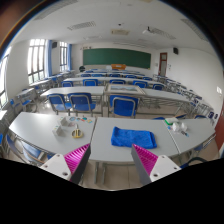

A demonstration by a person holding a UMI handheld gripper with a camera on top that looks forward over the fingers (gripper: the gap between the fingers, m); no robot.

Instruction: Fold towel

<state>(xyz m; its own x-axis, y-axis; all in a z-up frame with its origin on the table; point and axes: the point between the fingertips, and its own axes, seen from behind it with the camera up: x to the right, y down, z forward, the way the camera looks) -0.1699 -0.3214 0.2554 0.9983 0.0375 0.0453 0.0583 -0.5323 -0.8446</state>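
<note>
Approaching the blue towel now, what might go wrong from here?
The towel lies beyond the open gripper, close to the seam between two tables; a corner might catch there. Small items stand on the table beside the towel, so a wide sweep may knock them. Its front edge looks uneven, so one grab may misalign the fold.

Open tool [112, 160] before blue towel [132, 137]

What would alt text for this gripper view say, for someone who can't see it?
A blue towel lies flat on a white table, just beyond the gripper, whose open fingers hold nothing. Behind stand rows of desks with blue chairs and a green chalkboard.
</note>
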